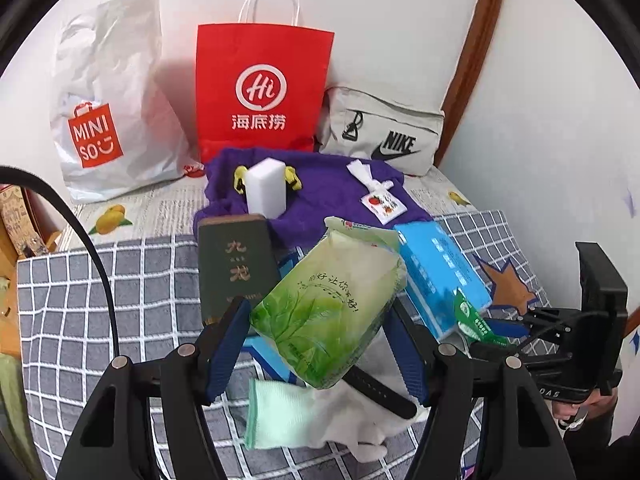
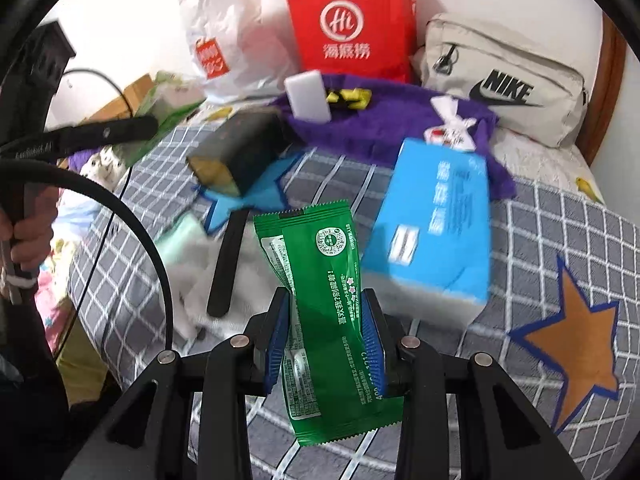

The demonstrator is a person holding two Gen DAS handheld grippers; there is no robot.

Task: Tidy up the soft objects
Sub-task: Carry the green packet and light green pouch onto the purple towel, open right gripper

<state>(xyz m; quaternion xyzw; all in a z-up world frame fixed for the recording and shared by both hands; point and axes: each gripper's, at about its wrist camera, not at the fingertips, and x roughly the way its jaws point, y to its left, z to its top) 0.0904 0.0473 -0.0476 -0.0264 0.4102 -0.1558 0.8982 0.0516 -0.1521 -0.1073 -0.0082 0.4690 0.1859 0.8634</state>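
Note:
My left gripper [image 1: 316,344] is shut on a light green tissue pack [image 1: 328,308] and holds it above the checked bed cover. My right gripper [image 2: 326,332] is shut on a dark green sachet [image 2: 320,300], also lifted; that gripper shows at the right of the left wrist view [image 1: 516,326]. On the bed lie a blue tissue box [image 2: 436,232], a purple cloth [image 1: 320,188] with a white sponge block [image 1: 266,192] on it, a dark green box [image 1: 236,268], and a mint and white cloth [image 1: 304,416] under a black strap [image 1: 380,390].
A red paper bag [image 1: 260,88], a white Miniso bag [image 1: 112,104] and a grey Nike pouch [image 1: 384,132] stand against the wall. The bed's left edge drops to a cluttered floor [image 2: 72,216]. A wooden headboard [image 1: 472,60] runs along the right.

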